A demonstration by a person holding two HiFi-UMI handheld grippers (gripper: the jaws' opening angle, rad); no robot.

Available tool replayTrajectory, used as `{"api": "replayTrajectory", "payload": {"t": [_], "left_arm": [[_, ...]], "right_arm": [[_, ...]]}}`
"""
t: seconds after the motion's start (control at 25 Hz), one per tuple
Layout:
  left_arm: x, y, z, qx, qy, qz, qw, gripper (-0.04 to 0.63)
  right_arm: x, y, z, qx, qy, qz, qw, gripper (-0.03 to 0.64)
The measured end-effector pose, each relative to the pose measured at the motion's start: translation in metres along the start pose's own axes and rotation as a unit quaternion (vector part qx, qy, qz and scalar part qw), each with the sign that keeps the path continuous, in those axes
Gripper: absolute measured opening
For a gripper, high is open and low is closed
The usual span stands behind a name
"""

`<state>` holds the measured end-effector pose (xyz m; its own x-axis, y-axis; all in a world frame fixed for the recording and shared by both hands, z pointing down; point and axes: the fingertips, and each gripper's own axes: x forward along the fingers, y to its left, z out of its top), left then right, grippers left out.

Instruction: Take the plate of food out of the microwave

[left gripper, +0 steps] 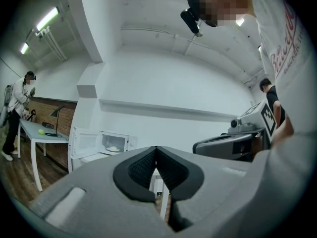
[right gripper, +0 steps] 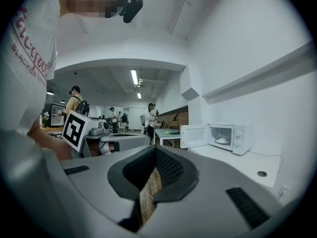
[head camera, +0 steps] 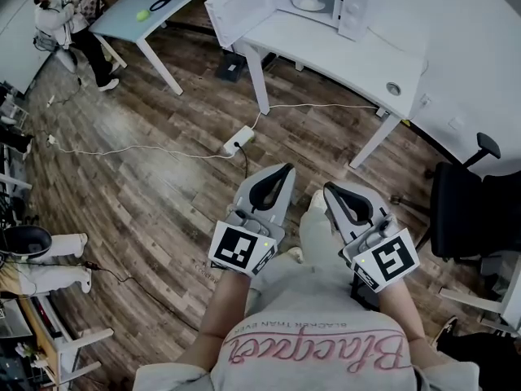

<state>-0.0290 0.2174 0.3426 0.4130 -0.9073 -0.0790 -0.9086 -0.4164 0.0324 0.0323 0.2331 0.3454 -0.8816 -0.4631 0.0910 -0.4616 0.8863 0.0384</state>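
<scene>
Both tongs are low in front of me, side by side over the wood floor, well apart from the microwave.

Left tongs: jaws together, tips meeting, nothing between them.

Right tongs: jaws together at the tips, nothing held. Only floor boards show through the slit below the tips in the right gripper view.

The microwave stands at the far end of a white surface, against the wall. Its door is swung fully open to the left. The plate sits inside the cavity with a pale heap of food on it. Neither pair of tongs touches the plate, the door or the surface.

A white power strip lies on the floor between me and the surface, with a white cable running off to the left. A black chair stands to my right.

A second surface stands far left with a green ball on it. A person stands beside it.
</scene>
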Motion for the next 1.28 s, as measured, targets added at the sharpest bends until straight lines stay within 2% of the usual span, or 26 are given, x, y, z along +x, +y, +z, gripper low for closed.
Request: {"api": "replayTrajectory", "payload": {"t": [0.72,1.28], "left_arm": [[0.056,0.037,-0.007,0.015,0.011,-0.004,0.9998,0.005],[0.127,0.073,-0.010,0.021,0.018,0.007,0.9996,0.005]], "right_arm": [[0.053,-0.055,-0.008,0.014,0.000,0.021,1.000,0.011],[0.095,-0.130,-0.003,0.022,-0.005,0.023,0.999,0.011]]}}
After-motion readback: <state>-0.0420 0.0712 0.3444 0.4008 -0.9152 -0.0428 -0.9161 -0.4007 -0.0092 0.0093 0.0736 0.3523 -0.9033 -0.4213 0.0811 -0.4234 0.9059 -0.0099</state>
